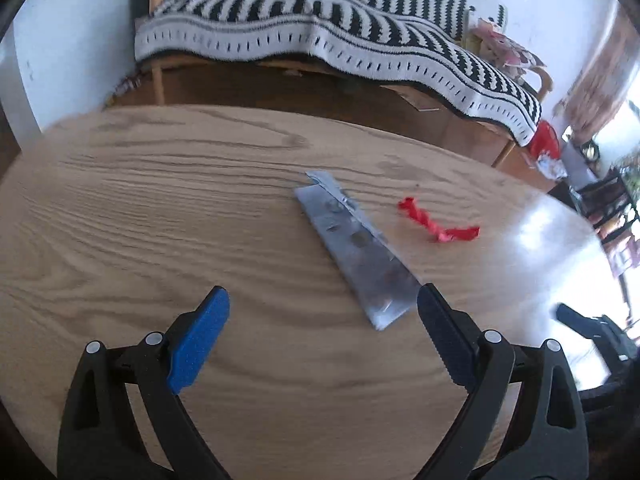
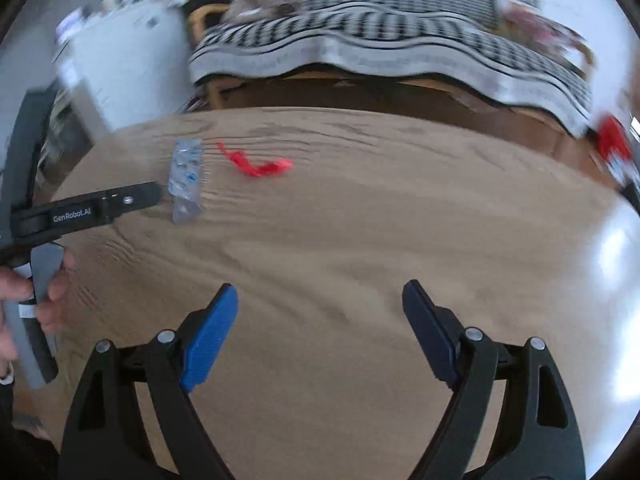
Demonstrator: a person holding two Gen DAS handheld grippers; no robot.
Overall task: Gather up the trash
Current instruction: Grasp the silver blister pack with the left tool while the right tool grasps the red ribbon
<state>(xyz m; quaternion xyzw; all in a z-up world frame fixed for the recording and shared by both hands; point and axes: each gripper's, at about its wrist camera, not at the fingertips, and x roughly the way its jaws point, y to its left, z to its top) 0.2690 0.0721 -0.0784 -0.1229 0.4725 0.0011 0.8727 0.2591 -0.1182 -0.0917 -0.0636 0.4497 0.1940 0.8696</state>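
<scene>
Left claw (image 1: pixel 322 300) spread apart over wooden table (image 1: pixel 160 200), foil strip (image 1: pixel 354 248) beside its finger, red scrap (image 1: pixel 436 222) beyond, right claw (image 2: pixel 320 300) apart above bare wood, table edge near sofa (image 1: pixel 320 40).

two wrist fisheyes angled down, close over wooden table (image 1: pixel 160 200), both facing striped sofa (image 1: pixel 320 32)

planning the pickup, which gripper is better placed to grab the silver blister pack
Left. The left gripper is open with the silver blister pack just ahead; the right gripper faces bare table.
</scene>
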